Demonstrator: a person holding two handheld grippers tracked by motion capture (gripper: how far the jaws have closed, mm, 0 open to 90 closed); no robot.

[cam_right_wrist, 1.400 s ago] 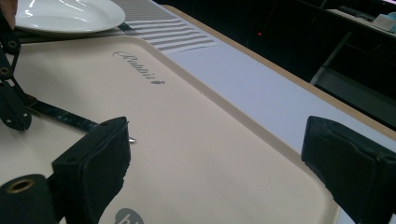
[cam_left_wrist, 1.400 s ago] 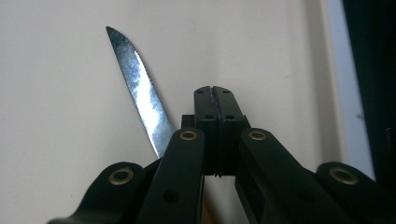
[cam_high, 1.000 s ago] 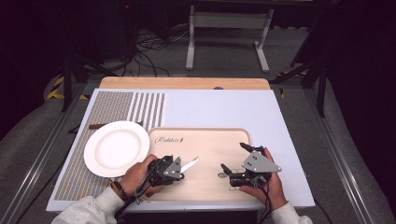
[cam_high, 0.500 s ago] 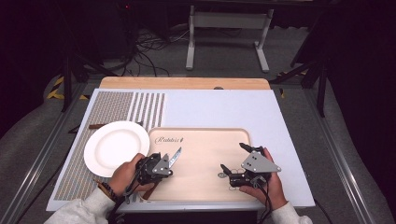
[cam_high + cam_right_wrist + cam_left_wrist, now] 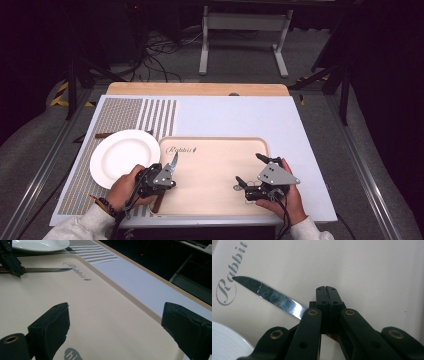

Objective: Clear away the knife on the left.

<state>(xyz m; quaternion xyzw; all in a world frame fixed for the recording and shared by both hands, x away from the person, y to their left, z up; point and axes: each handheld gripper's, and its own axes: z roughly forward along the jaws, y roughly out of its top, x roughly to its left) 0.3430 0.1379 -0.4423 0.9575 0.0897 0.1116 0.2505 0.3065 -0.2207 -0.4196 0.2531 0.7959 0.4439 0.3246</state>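
Knife (image 5: pixel 171 164) is held in the left gripper (image 5: pixel 159 180), whose jaws are closed tight on the handle end, seen pressed together in the left gripper view (image 5: pixel 327 293). Serrated blade (image 5: pixel 268 295) is seen sticking out to one side of the jaws, over the tray's printed lettering (image 5: pixel 229 277). In the high view the blade points away from the person, over the tray's (image 5: pixel 220 200) left edge, just beside the white plate (image 5: pixel 122 155). A brown handle end is seen below the gripper, toward the tray's near left corner.

Right gripper (image 5: pixel 257 175) is held over the tray's right part, jaws spread wide, nothing between them; the open pads are confirmed in the right gripper view (image 5: pixel 113 327).

Step in hand is judged to be carrying the knife off the tray toward a setting place next to the plate, probably on the striped mat (image 5: pixel 125 112) left of the tray.

Notes for doing it well:
- Blade is best kept level and clear of the tray's raised rim, so the tip is not caught.
- Grip is off-centre on the handle, so tilting under the blade's weight is likely; a slow, even carry is advised.
- Plate rim is near the tray's left edge; a knock is to be avoided.
- Knife is best laid flat before the jaws are released.
- Right gripper is best kept well apart from the tray's left side.
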